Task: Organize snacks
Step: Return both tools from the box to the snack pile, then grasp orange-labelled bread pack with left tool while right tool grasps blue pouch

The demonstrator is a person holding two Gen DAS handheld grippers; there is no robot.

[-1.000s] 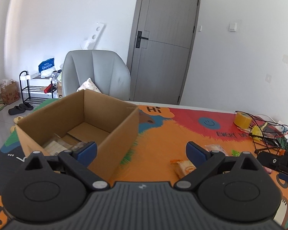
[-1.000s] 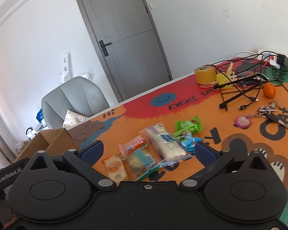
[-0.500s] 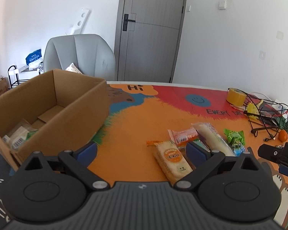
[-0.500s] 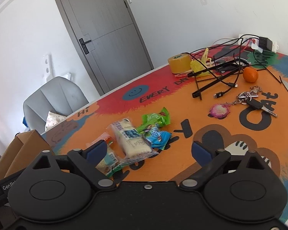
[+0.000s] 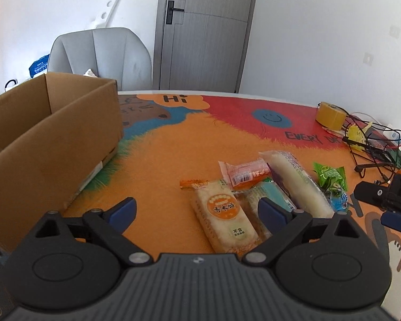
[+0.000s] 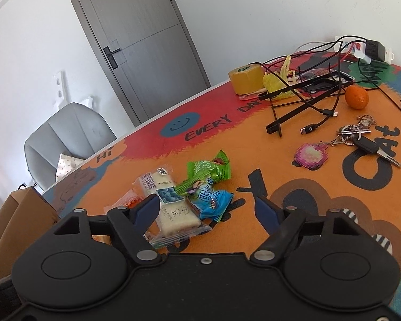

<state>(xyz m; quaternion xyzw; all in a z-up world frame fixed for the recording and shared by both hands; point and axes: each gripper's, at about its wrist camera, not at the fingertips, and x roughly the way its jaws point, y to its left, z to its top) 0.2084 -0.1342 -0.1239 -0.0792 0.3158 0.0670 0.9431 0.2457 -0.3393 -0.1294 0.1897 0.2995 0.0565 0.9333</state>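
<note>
Several snack packets lie in a pile on the orange mat. In the left wrist view I see a rice cracker packet [image 5: 223,215], a pink packet [image 5: 244,174], a long white cake packet [image 5: 296,183] and a green packet [image 5: 330,176]. My left gripper [image 5: 196,211] is open and empty, just in front of the cracker packet. A brown cardboard box [image 5: 48,144] stands to its left. In the right wrist view my right gripper [image 6: 207,210] is open and empty over the white cake packet [image 6: 171,206], the green packet [image 6: 205,171] and a blue packet [image 6: 214,200].
A tape roll [image 6: 247,79], tangled black cables [image 6: 307,91], an orange [image 6: 357,96], keys with a pink charm [image 6: 358,139] and a power strip [image 6: 371,50] lie on the right. A grey chair [image 5: 101,56] and a door [image 5: 205,32] stand beyond the table.
My left gripper has swung right, away from the box and down toward the snack pile. My right gripper has moved right and closer over the snacks. Both stay open.
</note>
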